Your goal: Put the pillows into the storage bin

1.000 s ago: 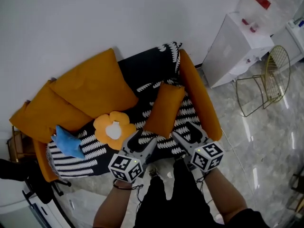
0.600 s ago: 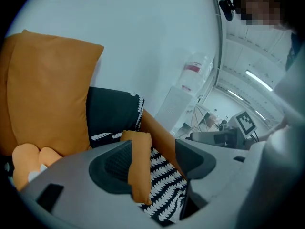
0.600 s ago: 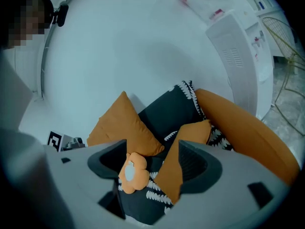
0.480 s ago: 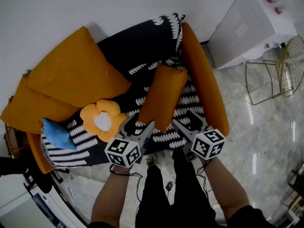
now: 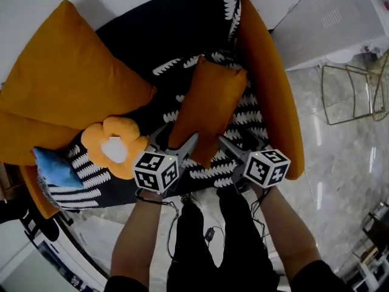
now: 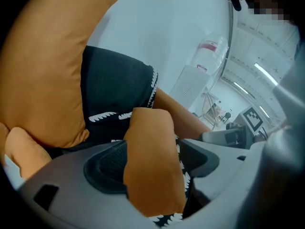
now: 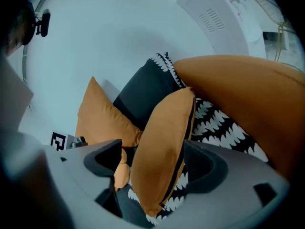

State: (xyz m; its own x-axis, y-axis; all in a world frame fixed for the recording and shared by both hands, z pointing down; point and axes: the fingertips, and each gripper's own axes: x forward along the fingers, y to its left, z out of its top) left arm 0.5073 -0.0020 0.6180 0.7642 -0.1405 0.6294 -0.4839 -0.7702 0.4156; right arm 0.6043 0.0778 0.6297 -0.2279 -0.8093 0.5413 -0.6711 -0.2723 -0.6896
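A small orange pillow (image 5: 209,102) stands on edge in the middle of a sofa covered by a black-and-white throw (image 5: 176,47). My left gripper (image 5: 176,139) is at the pillow's lower left corner and my right gripper (image 5: 238,142) is just right of its lower end. In both gripper views the pillow (image 6: 152,161) (image 7: 164,142) shows between the jaws. Both pairs of jaws have just been opening and stand wide, with no pad seen pressing on the fabric. A flower-shaped orange pillow (image 5: 112,148) and a blue pillow (image 5: 55,168) lie further left. No storage bin is in view.
Two large orange back cushions (image 5: 67,78) lean at the sofa's left. The sofa's orange arm (image 5: 270,84) runs along the right. A white cabinet (image 5: 328,17) and a gold wire chair (image 5: 358,96) stand on the glossy floor to the right.
Both grippers have dropped toward the sofa and closed in on the small orange pillow's lower end. Their jaws stand wider than before. The pillows have not moved.
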